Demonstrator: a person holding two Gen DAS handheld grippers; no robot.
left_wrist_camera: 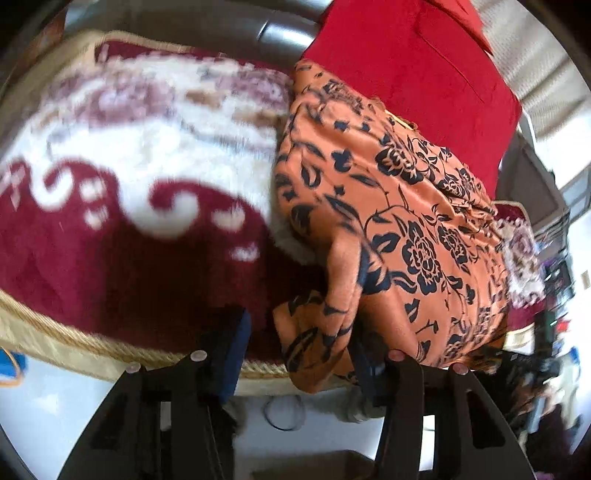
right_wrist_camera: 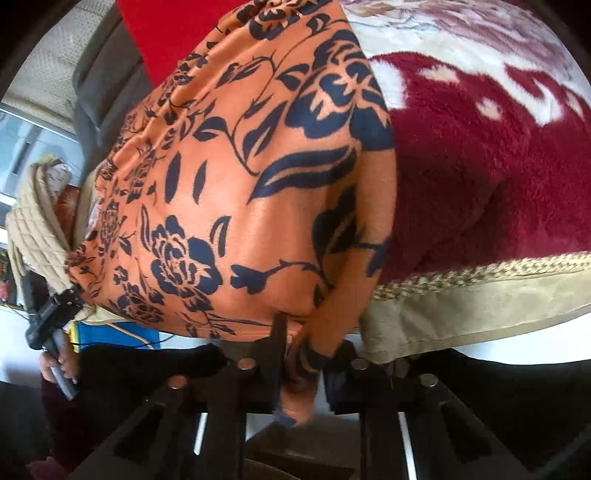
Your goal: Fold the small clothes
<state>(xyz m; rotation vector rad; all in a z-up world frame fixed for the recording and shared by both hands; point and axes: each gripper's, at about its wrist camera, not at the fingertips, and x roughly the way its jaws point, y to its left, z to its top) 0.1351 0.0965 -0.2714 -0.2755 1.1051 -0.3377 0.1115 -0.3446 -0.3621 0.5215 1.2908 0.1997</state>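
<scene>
Left gripper angled down at the orange cloth, jaws apart around its near corner. Right gripper pinched tight on the cloth's hem.

Both your wrist views look steeply down, close over the orange floral garment. They share it and the red blanket.

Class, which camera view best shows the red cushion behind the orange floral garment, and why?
The left wrist view: the red cushion fills its upper right, beyond the orange floral garment. The right wrist view shows only a red patch at its top edge.
</scene>
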